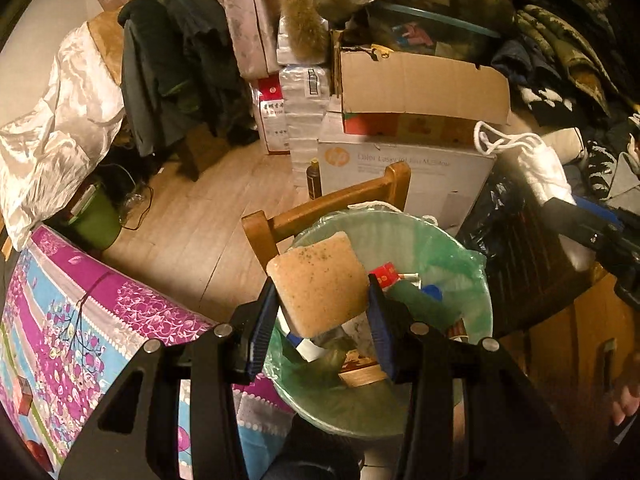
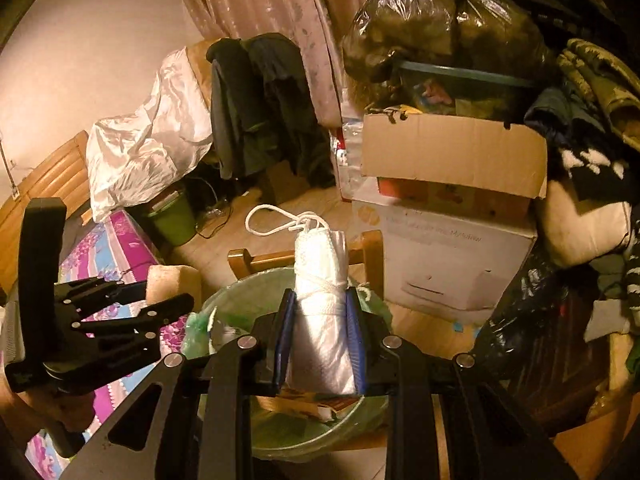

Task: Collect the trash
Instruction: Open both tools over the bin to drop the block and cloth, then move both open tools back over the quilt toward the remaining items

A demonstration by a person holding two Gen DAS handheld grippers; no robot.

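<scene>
Over green-lined bin: left gripper jaws clamp sponge; right gripper jaws clamp white bundle; bin contents half-hidden.

I see a wooden floor under warm, dim light, with a pale wall and pink curtains behind. A chair draped in dark clothes stands beside a shiny white cover. Stacked boxes sit to the right, a wooden chair back nearer me, and a floral purple cloth at left.
</scene>
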